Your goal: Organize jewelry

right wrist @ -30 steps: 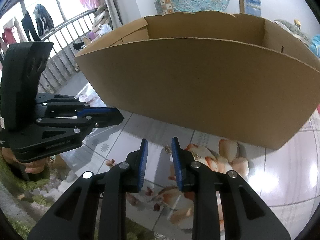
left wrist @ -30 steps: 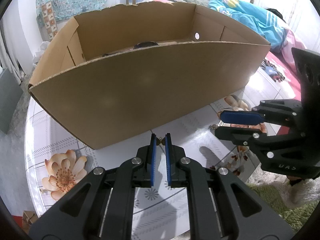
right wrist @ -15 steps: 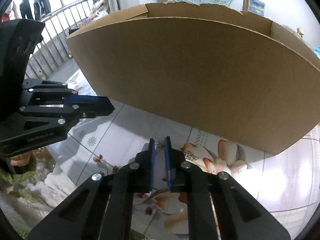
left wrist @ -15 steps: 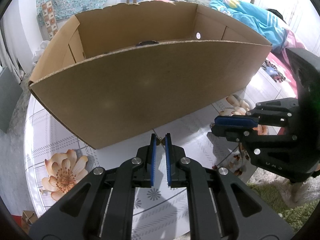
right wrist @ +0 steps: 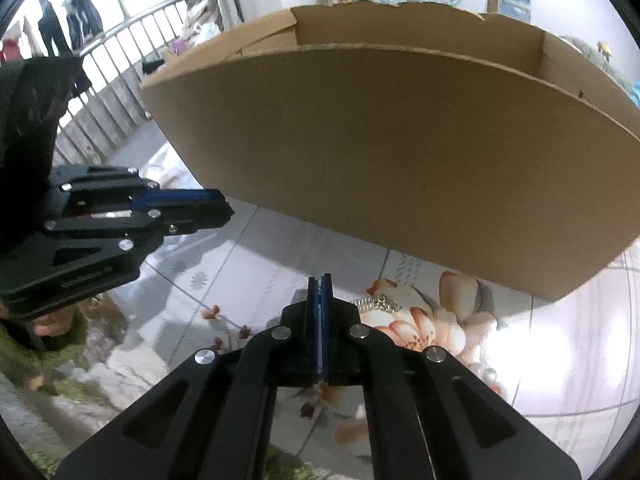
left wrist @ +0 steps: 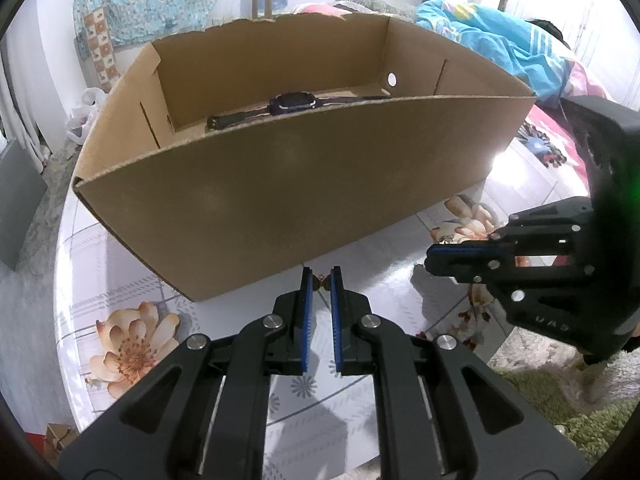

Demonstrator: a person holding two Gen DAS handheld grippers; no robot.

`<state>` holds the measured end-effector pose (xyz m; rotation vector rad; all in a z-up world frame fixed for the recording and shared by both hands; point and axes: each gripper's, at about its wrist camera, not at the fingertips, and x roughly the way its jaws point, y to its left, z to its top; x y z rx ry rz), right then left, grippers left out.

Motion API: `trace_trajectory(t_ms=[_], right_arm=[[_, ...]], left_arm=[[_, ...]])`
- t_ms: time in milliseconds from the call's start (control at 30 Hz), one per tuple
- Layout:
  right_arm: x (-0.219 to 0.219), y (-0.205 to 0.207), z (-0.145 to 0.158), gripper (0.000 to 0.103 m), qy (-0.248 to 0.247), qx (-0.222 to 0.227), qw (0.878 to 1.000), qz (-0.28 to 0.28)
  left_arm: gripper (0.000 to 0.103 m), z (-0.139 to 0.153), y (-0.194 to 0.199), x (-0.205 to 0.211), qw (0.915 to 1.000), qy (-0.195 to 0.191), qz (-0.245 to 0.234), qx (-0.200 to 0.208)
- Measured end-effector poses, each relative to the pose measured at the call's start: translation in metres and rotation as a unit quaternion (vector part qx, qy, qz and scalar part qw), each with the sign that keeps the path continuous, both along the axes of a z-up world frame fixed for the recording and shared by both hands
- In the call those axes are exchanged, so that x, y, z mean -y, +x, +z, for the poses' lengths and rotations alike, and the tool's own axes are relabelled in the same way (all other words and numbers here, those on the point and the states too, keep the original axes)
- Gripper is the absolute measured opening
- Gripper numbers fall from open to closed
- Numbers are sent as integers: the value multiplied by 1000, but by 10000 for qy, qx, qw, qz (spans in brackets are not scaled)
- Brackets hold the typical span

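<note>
My left gripper point(left wrist: 321, 276) is nearly shut on a small gold butterfly-shaped piece of jewelry point(left wrist: 321, 282), held above the table just in front of the cardboard box point(left wrist: 280, 196). A dark watch point(left wrist: 292, 103) lies inside the box. My right gripper point(right wrist: 319, 280) has its pads pressed together low over the table; whether it pinches anything is hidden. A silver chain point(right wrist: 376, 304) lies on the table just right of its tips. The right gripper also shows in the left wrist view point(left wrist: 440, 258), and the left gripper in the right wrist view point(right wrist: 224, 210).
The round table point(left wrist: 92, 276) has a glossy tile-and-flower pattern. The box fills most of the far side. A green rug point(left wrist: 560, 408) lies below the table's right edge. A bed with blue bedding point(left wrist: 492, 36) stands behind.
My right gripper closed from open to shut and dropped lower toward the table by the chain. My left gripper rose a little, so the watch inside the box shows more.
</note>
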<state>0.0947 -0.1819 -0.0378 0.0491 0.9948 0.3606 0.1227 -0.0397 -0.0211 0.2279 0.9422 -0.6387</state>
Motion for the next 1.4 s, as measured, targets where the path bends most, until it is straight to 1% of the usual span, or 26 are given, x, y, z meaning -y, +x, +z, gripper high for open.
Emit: trace_trajectory(t_ms=[100,367,667,733,867,1100,1233,1333,1400], right_arm=[[6,-5,5,1,147,95,9998,-50],[20,-12,41,1,534,544,9970,-142],[29,-8,85,1,779,1169,9900,-92],[31,-6,91,1,841,1250,9885,-104],[40,2,101,1,941,1381,9858,-175],[58,24,109,1,1102,1424,9831,-343],[74,42,110,1,1144,1360,9829,-481],[85,58,105,1,1194,1197,9837,-606],[90,68,98,1,1271,1017,9845,-651]], left_arm=[[8,5,-3,-1,10000,-10,-6,39],[8,27,-15,-6,9997,-153,-26,206],[8,84,-26,-5,9956,-695,-278,567],[8,95,-25,-2,9943,-777,-348,643],[8,106,-18,5,9928,-817,-436,762],[8,113,-4,17,9913,-820,-509,894],[8,113,12,20,9915,-844,-464,872],[8,109,28,22,9924,-890,-399,749],[8,103,40,24,9932,-935,-365,593]])
